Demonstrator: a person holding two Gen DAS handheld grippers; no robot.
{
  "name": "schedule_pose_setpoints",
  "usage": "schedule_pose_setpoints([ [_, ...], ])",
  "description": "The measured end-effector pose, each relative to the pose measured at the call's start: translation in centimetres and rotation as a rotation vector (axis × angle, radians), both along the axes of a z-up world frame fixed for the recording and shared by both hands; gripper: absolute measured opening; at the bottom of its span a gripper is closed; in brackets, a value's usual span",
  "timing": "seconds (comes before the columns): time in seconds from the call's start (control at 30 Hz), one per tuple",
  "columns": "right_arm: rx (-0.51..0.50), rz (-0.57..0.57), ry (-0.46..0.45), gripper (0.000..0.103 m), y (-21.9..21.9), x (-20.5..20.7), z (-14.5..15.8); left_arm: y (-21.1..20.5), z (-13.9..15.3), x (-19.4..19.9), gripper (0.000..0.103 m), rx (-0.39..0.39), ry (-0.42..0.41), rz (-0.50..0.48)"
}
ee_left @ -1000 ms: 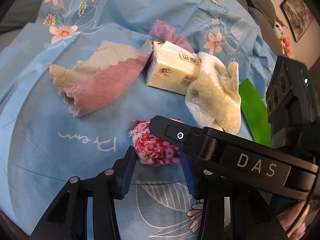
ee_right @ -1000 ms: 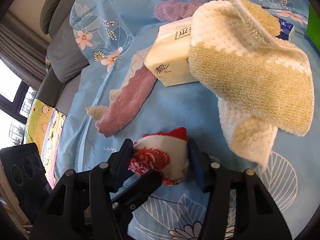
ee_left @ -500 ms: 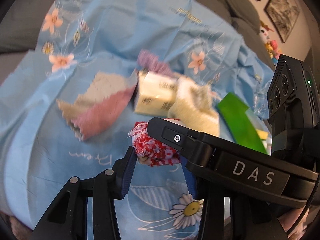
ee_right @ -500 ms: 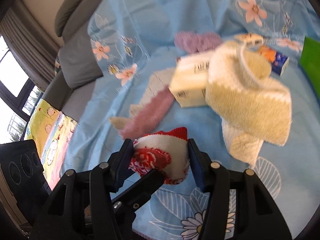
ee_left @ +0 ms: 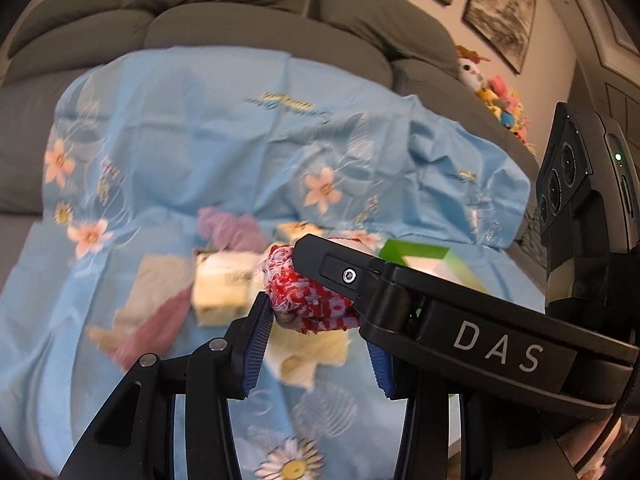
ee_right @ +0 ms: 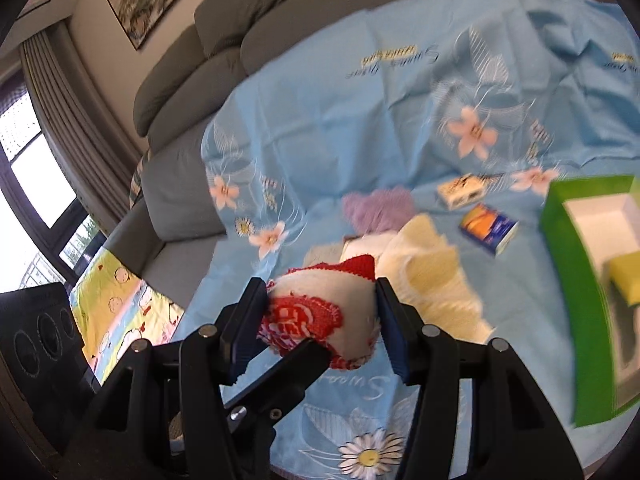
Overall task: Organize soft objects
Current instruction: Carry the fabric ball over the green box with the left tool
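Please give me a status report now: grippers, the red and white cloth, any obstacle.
Both grippers, left and right, shut on the red and white cloth. Cloth off the blue sheet. Green box to the right, open, nothing between.

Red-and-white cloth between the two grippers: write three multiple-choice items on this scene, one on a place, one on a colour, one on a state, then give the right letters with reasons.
1. Where is the red-and-white cloth?
A. flat on the blue sheet
B. between both grippers' jaws
C. inside the green box

2. What colour is the towel just beyond the held cloth?
A. pale yellow
B. black
C. dark blue

3. What state is the right gripper in?
A. open and empty
B. shut on the cloth
C. out of view

Answers:
1 B: the left gripper and the right one both pinch it above the blue sheet.
2 A: the fluffy towel is pale yellow.
3 B: both pads press the cloth's sides.
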State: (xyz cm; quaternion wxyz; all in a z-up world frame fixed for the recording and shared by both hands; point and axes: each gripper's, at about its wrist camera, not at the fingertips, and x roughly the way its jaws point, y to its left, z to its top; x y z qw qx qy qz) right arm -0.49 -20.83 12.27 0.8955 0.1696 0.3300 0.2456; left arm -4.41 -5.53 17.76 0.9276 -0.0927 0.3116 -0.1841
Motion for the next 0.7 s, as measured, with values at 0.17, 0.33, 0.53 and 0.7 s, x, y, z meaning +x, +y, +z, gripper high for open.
schedule_pose_setpoints([
  [0.17,-0.028,-0.029,-0.044,0.055,-3.0,-0.4,1.1,-3.4,0.4,0.4,0.046,0.019,-0.009,-0.042],
  [0.33,0.014,-0.086,-0.020,0.056,-6.6,-0.2,-0.5,-7.0,-0.4,1.0,0.046,0.059,0.008,-0.078],
  [0.53,0.036,-0.164,0.014,0.056,-10.8,-0.2,-1.8,-11.3,-1.4,1.7,0.046,0.068,0.029,-0.157],
  [0.7,0.045,-0.241,0.038,0.056,-14.1,-0.1,-2.8,-14.7,-2.1,2.4,0.046,0.082,0.051,-0.225],
])
